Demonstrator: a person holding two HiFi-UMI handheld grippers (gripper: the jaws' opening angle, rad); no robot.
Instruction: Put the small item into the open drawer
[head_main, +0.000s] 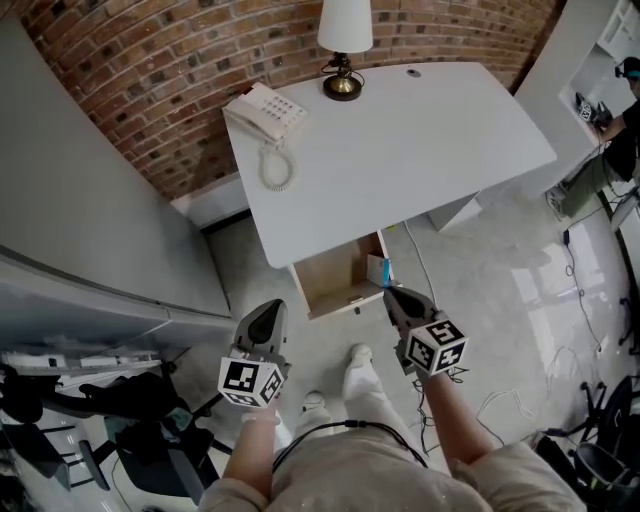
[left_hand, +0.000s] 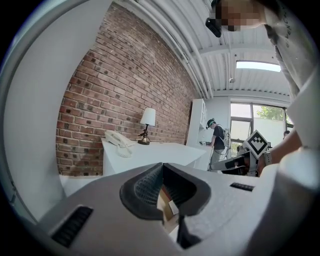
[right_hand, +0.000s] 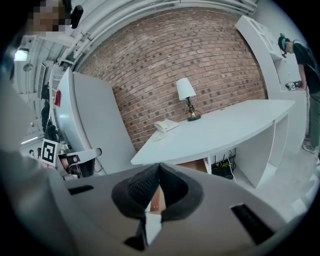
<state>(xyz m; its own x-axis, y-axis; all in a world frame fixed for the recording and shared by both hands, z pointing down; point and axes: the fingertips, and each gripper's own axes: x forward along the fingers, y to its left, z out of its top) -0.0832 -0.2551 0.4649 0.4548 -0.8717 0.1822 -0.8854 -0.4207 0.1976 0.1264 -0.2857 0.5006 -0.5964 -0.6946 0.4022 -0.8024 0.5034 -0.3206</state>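
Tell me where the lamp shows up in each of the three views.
Head view: lamp at top centre.
Left gripper view: lamp just left of centre, mid-height.
Right gripper view: lamp just right of centre, above the middle.
Shared landmark: the phone, to the lamp's left in all three.

- The lamp (head_main: 343, 40) stands at the tabletop's (head_main: 430, 150) far edge, before the brick wall (head_main: 150, 70).
- The telephone (head_main: 265, 112) lies on the tabletop's far left corner, left of the lamp.
- The drawer (head_main: 322, 292) juts open below the tabletop's near edge.
- A small item (head_main: 378, 270) stands in the drawer's right end.
- The left tool (head_main: 272, 310) hangs left of the drawer's front, and the right tool (head_main: 393, 297) hangs just beside its right front corner.
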